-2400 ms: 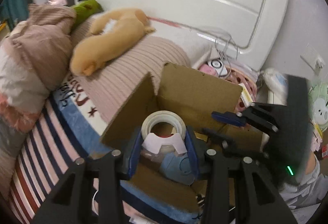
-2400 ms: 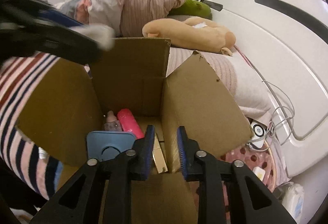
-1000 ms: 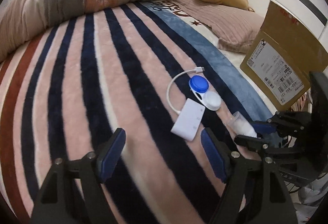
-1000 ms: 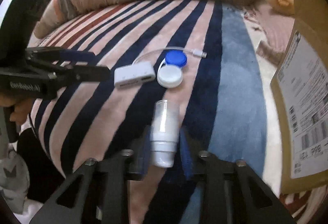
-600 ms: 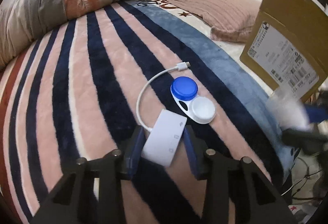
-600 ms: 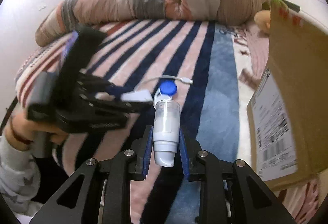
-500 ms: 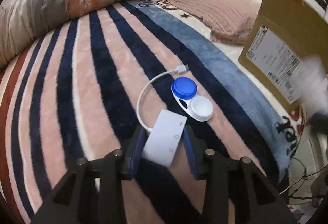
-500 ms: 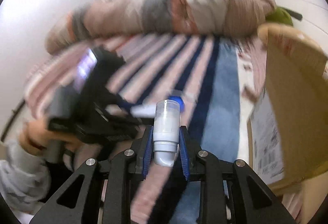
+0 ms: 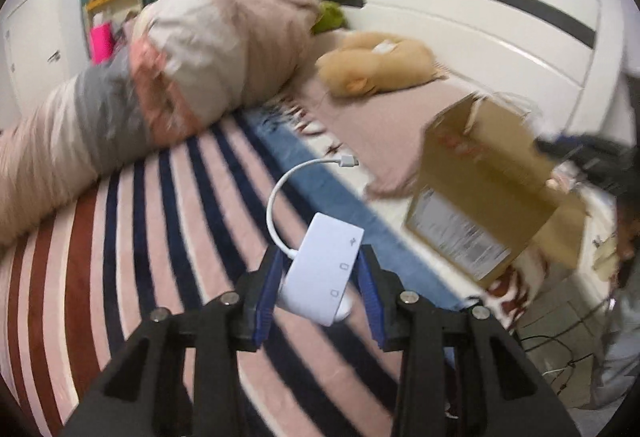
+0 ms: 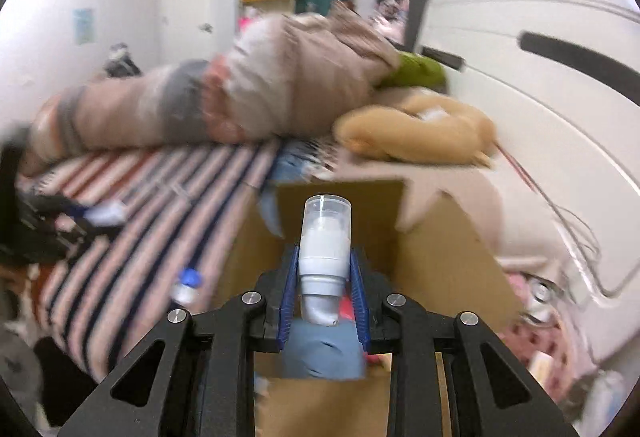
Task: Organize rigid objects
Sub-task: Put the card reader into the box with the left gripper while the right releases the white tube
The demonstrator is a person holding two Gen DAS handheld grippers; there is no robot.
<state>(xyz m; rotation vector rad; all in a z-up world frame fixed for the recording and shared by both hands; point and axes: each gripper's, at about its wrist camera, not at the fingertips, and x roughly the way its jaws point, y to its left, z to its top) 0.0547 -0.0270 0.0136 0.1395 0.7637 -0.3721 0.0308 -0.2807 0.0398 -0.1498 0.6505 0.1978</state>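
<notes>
Left gripper (image 9: pixel 318 287) clenched on the white adapter (image 9: pixel 326 269), now lifted clear of the striped blanket (image 9: pixel 160 237); 0.5 s ago it sat on the fabric. Its cable (image 9: pixel 280 193) loops up in the air. Right gripper (image 10: pixel 323 291) grips the pump bottle (image 10: pixel 325 249), now above the open cardboard box (image 10: pixel 440 257) instead of beside it. Contact lens case (image 10: pixel 186 287) stays on the blanket, blurred. Box contents mostly hidden behind the bottle and fingers; a blue item (image 10: pixel 324 353) shows below. Background smeared by motion.
</notes>
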